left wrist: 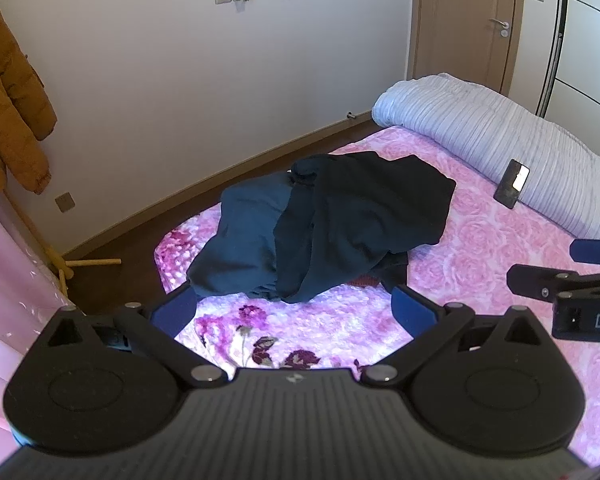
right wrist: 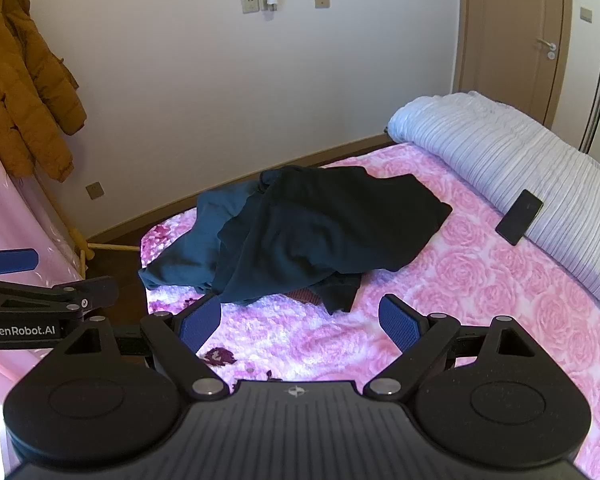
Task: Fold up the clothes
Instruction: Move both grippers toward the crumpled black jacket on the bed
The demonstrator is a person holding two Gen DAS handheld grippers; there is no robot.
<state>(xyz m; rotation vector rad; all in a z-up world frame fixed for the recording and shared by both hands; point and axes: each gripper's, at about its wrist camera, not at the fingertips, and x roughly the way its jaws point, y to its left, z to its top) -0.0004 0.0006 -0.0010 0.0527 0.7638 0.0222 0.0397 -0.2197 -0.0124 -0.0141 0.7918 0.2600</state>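
Observation:
A crumpled heap of dark clothes lies on the pink floral bed cover: a black garment (left wrist: 372, 208) (right wrist: 332, 220) draped over a dark teal one (left wrist: 244, 236) (right wrist: 188, 256). My left gripper (left wrist: 294, 308) hovers open just short of the heap's near edge, nothing between its blue pads. My right gripper (right wrist: 300, 322) is also open and empty, close to the heap's near hem. Each gripper shows at the edge of the other's view: the right gripper (left wrist: 580, 276) at the far right, the left gripper (right wrist: 40, 280) at the far left.
A rolled grey-white striped quilt (left wrist: 492, 136) (right wrist: 512, 160) lies along the bed's right side with a dark phone (left wrist: 512, 184) (right wrist: 520, 216) leaning on it. A brown coat (left wrist: 8, 100) (right wrist: 24, 80) hangs at left. The bed's far-left corner drops to a dark wooden floor (left wrist: 112, 276).

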